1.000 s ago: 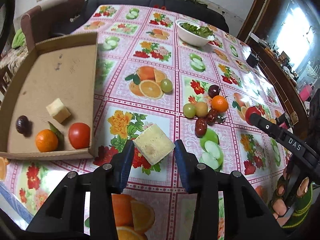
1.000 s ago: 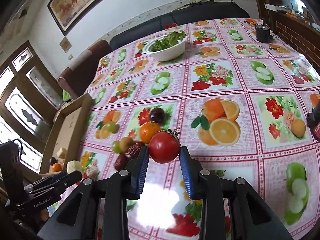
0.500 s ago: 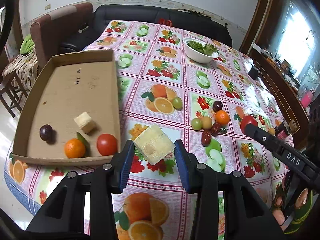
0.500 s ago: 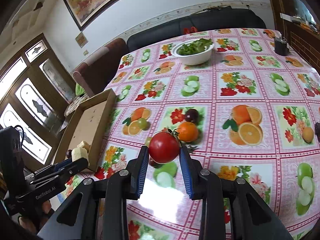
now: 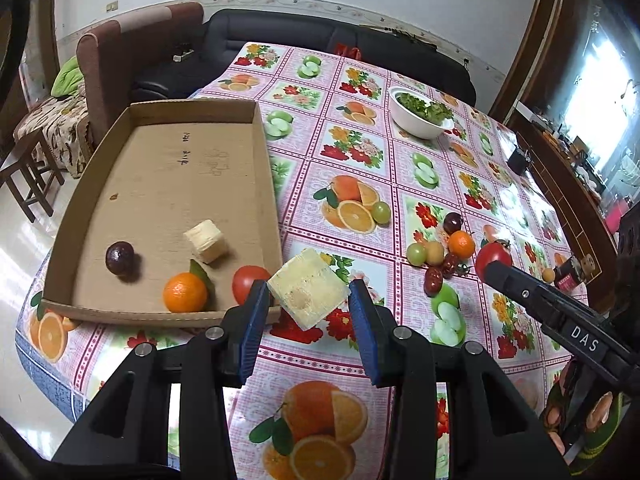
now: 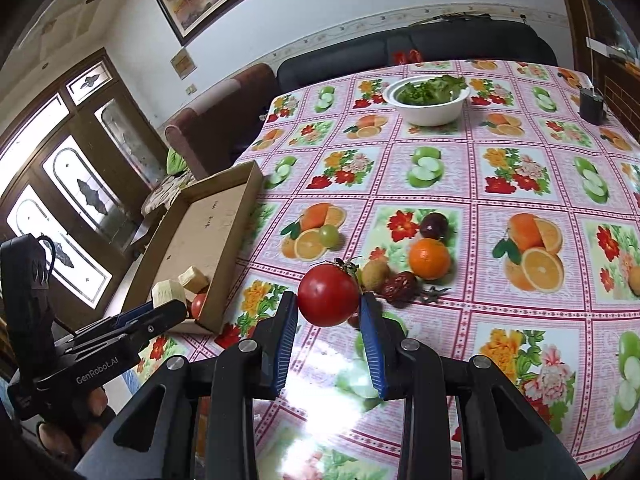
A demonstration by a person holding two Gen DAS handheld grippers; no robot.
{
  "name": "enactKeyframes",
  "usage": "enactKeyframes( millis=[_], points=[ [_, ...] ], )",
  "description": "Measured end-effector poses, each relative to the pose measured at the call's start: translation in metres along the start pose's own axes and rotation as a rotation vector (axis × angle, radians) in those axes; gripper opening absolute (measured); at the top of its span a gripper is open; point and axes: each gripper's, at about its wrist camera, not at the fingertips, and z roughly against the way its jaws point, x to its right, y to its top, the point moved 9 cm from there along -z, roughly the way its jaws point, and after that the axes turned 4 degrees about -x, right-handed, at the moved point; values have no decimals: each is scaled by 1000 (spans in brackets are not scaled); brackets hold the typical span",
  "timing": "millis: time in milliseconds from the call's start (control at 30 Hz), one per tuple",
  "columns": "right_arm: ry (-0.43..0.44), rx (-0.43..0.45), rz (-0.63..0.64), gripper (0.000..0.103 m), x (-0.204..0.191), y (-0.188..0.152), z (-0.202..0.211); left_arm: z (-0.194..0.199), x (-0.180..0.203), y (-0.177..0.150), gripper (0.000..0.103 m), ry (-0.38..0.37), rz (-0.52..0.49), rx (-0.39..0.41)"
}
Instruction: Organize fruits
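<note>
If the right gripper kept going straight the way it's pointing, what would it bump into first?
Probably the little pile of fruit just past its tomato: the kiwi and dark red dates on the tablecloth. The right gripper points down at them, though depth is hard to judge.

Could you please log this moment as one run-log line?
left gripper: shut on pale yellow fruit chunk | right gripper: shut on red tomato | brown cardboard tray: four items inside

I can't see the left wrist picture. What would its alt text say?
A handheld left gripper grips a pale yellow fruit chunk in its jaws, beside a cardboard tray holding a tangerine, tomato, dark fruit and another chunk. More fruit lies on the fruit-print tablecloth.
</note>
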Motion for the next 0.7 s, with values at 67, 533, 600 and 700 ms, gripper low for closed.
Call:
enactKeyframes(
  millis=[67, 533, 600, 700],
  points=[
    [0, -3, 6, 32, -3, -1, -1, 1, -2, 1, 39, 3, 0, 4],
    [12, -31, 39, 32, -25, -5, -13, 11, -35, 8, 39, 108, 17, 68],
    [17, -38, 49, 32, -30, -5, -18, 12, -42, 9, 39, 115, 26, 71],
    [23, -44, 63, 32, -38, -4, -22, 11, -49, 10, 39, 120, 37, 73]
  ],
)
